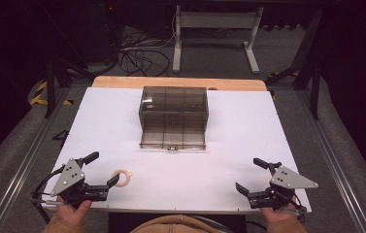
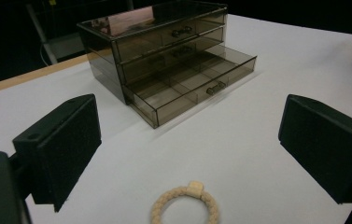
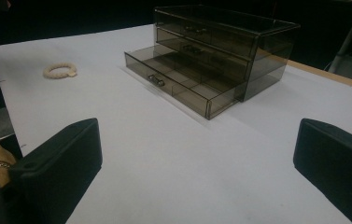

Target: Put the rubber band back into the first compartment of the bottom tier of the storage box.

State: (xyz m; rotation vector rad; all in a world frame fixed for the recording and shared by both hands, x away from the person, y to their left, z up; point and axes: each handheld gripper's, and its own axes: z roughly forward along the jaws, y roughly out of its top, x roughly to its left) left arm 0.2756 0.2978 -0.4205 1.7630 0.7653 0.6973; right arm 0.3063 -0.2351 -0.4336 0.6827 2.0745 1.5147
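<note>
At the table's near left corner, the left gripper (image 1: 101,169) is resting with its jaws spread wide and gripping nothing. The braided ring (image 1: 122,177) is lying flat on the white table (image 1: 248,136), just beside that gripper's nearer jaw. Farther back at centre, the smoky drawer box (image 1: 173,116) is standing with its bottom drawer (image 1: 173,137) pulled out. At the near right corner, the right gripper (image 1: 250,175) is sitting wide open and empty.

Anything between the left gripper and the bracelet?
Nothing: bare white table separates the open left gripper from the braided bracelet, as the left gripper view shows.
</note>
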